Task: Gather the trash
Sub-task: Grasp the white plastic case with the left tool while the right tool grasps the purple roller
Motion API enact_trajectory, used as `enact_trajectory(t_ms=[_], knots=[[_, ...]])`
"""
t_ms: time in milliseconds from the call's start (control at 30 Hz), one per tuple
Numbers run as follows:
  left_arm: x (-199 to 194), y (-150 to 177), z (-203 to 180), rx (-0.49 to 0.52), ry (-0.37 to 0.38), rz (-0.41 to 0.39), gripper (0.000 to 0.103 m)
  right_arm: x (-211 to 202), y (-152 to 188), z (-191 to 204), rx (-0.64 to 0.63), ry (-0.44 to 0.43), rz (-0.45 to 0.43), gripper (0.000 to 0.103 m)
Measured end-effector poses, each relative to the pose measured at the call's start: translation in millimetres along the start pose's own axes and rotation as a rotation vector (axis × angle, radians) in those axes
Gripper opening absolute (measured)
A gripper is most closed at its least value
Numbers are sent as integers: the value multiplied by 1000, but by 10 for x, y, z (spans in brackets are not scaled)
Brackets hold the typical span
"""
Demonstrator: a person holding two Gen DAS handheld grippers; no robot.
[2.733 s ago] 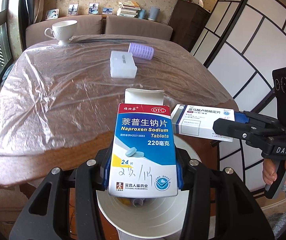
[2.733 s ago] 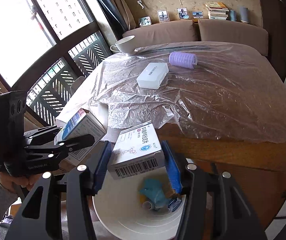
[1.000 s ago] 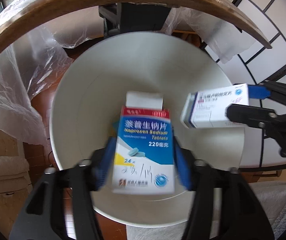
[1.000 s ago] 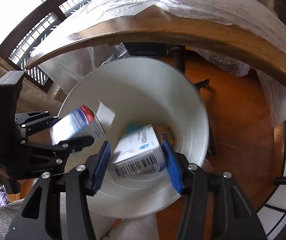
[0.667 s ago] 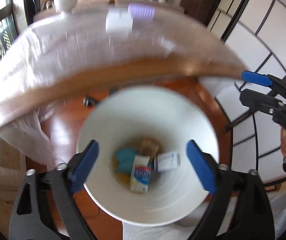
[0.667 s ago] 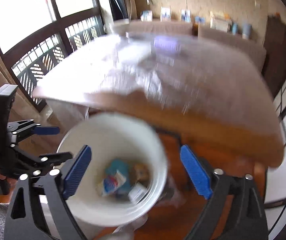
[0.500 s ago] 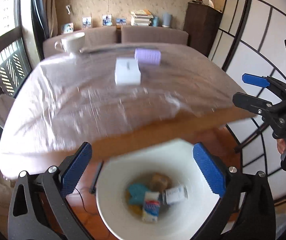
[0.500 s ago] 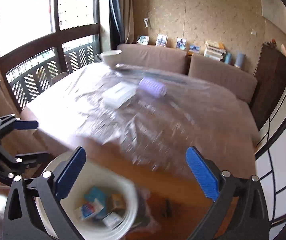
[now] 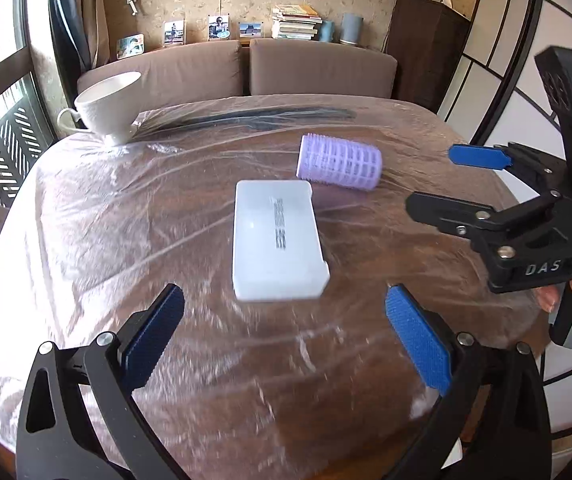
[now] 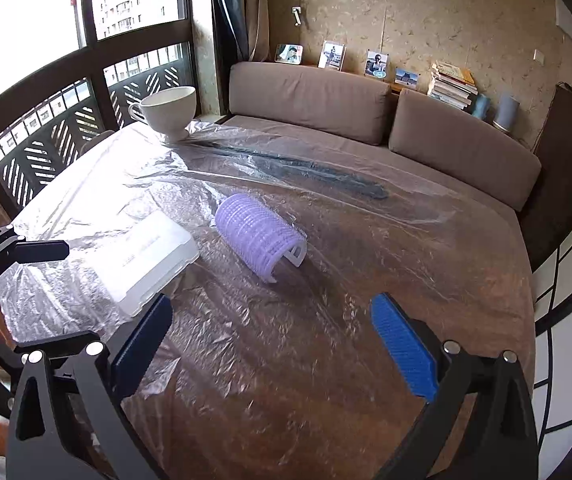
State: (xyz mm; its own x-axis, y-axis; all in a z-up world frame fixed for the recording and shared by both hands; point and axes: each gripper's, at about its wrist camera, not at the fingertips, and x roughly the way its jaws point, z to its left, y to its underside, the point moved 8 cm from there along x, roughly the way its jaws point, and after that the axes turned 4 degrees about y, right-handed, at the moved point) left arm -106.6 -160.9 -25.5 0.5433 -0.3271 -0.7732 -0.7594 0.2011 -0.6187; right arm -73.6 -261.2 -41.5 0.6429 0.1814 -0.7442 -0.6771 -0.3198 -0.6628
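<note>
A white plastic box [image 9: 278,240] lies on the plastic-covered table [image 9: 126,216], just ahead of my open, empty left gripper [image 9: 286,320]. A purple hair roller [image 9: 339,162] lies behind the box to the right. In the right wrist view the roller [image 10: 260,236] is ahead of my open, empty right gripper [image 10: 272,326], with the box [image 10: 148,256] to its left. The right gripper [image 9: 441,178] also shows at the right of the left wrist view, and the left gripper's fingers [image 10: 38,250] show at the left edge of the right wrist view.
A white cup [image 9: 106,106] stands at the table's far left corner [image 10: 170,112]. A dark long object [image 9: 254,116] lies under the plastic sheet at the back. A brown sofa [image 10: 365,120] is behind the table. A white panelled screen [image 9: 525,92] is to the right.
Both grippers let their medicine boxes drop into the white bin, opened wide, then rose and moved forward over the table. The bin has left both views.
</note>
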Motion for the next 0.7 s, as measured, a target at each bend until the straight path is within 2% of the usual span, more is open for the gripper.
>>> enact_trajectory(t_ms=[67, 167, 267, 333, 400, 467, 533, 700], knots=[[89, -71, 29, 12, -7, -3, 102, 152, -81, 31, -31, 0, 11, 96], [194, -125, 61, 29, -21, -4, 101, 350, -151, 105, -72, -15, 45, 87], [247, -166, 90, 25, -12, -2, 92, 482, -173, 191, -109, -16, 66, 83], [272, -180, 113, 21, 1, 0, 82, 564, -200, 239, -124, -19, 71, 80], [298, -189, 129, 23, 9, 4, 75, 608, -211, 278, -128, -28, 82, 74], [320, -192, 144, 22, 19, 10, 71, 654, -214, 293, -124, -34, 92, 68], [334, -195, 144, 23, 36, 11, 58, 672, -229, 300, -113, -56, 96, 57], [357, -215, 135, 27, 55, 16, 56, 633, -216, 271, -67, -72, 98, 50]])
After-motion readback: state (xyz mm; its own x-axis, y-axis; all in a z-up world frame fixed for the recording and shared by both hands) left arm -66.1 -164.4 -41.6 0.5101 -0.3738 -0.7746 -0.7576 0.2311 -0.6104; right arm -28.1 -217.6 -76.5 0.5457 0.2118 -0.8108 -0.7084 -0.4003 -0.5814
